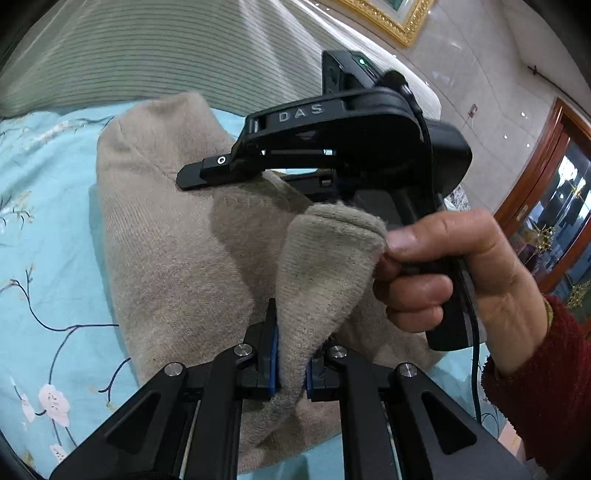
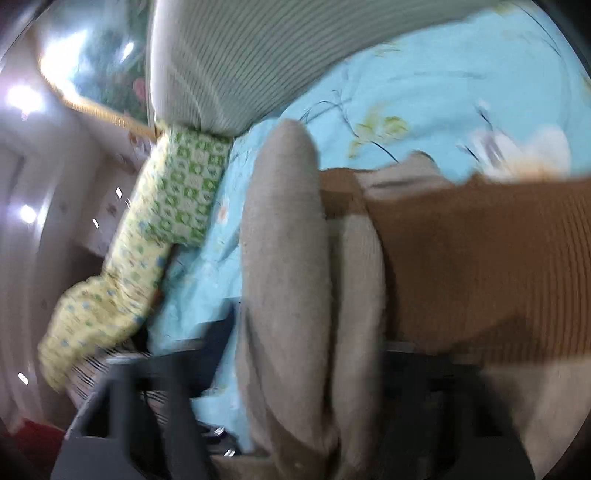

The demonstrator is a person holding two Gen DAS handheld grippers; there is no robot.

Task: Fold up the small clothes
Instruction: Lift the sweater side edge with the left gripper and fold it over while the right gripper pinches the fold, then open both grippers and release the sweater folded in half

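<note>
A beige knit garment (image 1: 177, 251) lies on a light blue flowered sheet (image 1: 44, 221). My left gripper (image 1: 293, 343) is shut on a raised fold of it, with the blue pads pressing the cloth from both sides. In the left wrist view my right gripper (image 1: 192, 181) reaches in from the right, low over the garment's upper part, held by a hand (image 1: 443, 266) in a red sleeve. The right wrist view is blurred. There, two folds of the beige garment (image 2: 284, 240) bunch between the right gripper (image 2: 310, 350) fingers, and a brown ribbed garment (image 2: 480, 266) lies next to it.
A grey-green striped cushion (image 1: 166, 48) borders the sheet at the back. A green patterned cloth (image 2: 177, 192) lies along the bed's edge in the right wrist view. A gold picture frame (image 1: 391, 18) and a wooden glass cabinet (image 1: 554, 203) stand beyond the bed.
</note>
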